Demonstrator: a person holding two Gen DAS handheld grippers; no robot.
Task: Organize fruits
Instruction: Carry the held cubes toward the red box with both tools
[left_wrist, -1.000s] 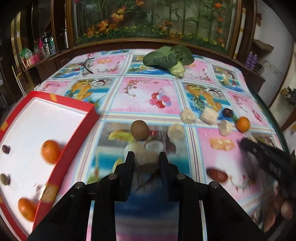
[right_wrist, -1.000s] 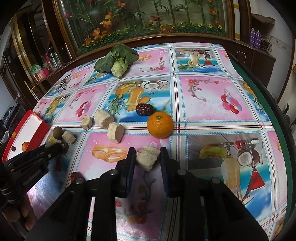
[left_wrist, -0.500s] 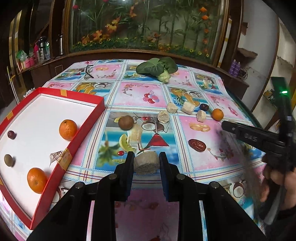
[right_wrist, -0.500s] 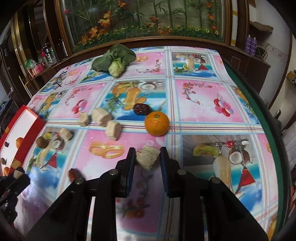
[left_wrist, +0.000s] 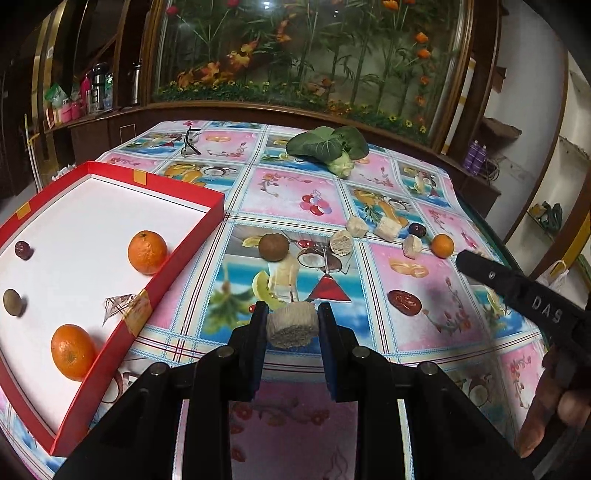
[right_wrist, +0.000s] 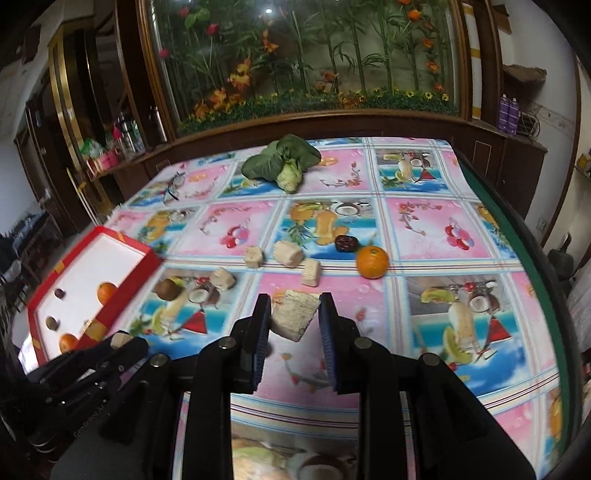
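Observation:
My left gripper (left_wrist: 291, 325) is shut on a pale cut fruit chunk (left_wrist: 292, 325), held above the table's near edge, right of the red tray (left_wrist: 177, 266). The tray holds two oranges (left_wrist: 147, 252) and two small dark fruits (left_wrist: 23, 249). My right gripper (right_wrist: 294, 317) is shut on another pale wedge-shaped chunk (right_wrist: 293, 314), lifted over the patterned tablecloth (right_wrist: 424, 229). On the cloth lie several pale chunks (right_wrist: 287, 253), a loose orange (right_wrist: 372, 261), a dark date (right_wrist: 346, 243), a brown round fruit (right_wrist: 167, 288) and a red-brown date (left_wrist: 404, 302).
A leafy green vegetable (left_wrist: 327, 147) lies at the far side, with spectacles (left_wrist: 190, 142) to its left. A wooden cabinet with a planted glass case runs behind the table. The table's right edge (right_wrist: 517, 236) drops off; a person's fingers (left_wrist: 554, 398) hold the right tool.
Both grippers, each still holding its chunk, have drawn back and risen from the fruit cluster. The left view has swung so more of the red tray shows; the right gripper moved up.

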